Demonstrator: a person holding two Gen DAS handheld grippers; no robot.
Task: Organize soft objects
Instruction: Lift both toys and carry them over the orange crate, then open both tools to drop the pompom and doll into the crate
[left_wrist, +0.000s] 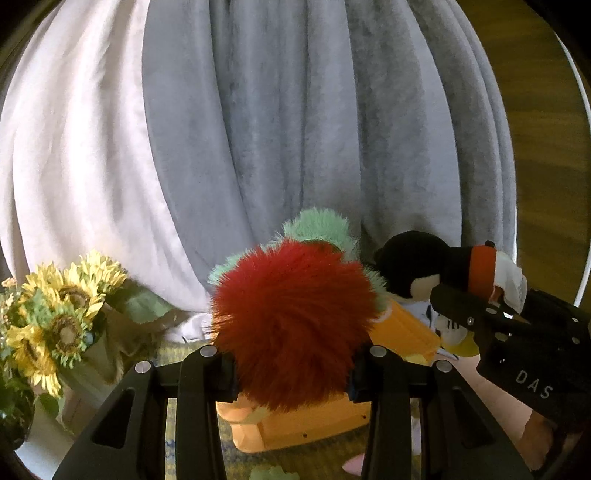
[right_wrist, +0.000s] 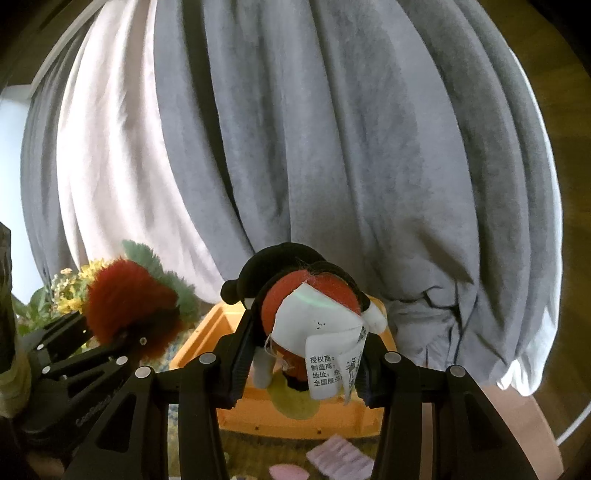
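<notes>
My left gripper (left_wrist: 293, 373) is shut on a fluffy red and green plush strawberry (left_wrist: 291, 328) and holds it above an orange bin (left_wrist: 295, 428). My right gripper (right_wrist: 301, 373) is shut on a black, red and white mouse plush (right_wrist: 306, 306) with a white label (right_wrist: 325, 369), held above the same orange bin (right_wrist: 295, 417). The right gripper also shows in the left wrist view (left_wrist: 476, 317), with the mouse plush (left_wrist: 417, 266) at the right. The left gripper (right_wrist: 122, 339) with the strawberry (right_wrist: 125, 299) shows at the left of the right wrist view.
Grey and white curtains (left_wrist: 295, 129) hang close behind. A bouquet of artificial sunflowers (left_wrist: 55, 317) stands at the left. A pink soft item (right_wrist: 338, 458) and a pale pink piece (right_wrist: 288, 472) lie on the patterned mat before the bin. Wooden floor (left_wrist: 546, 147) is at the right.
</notes>
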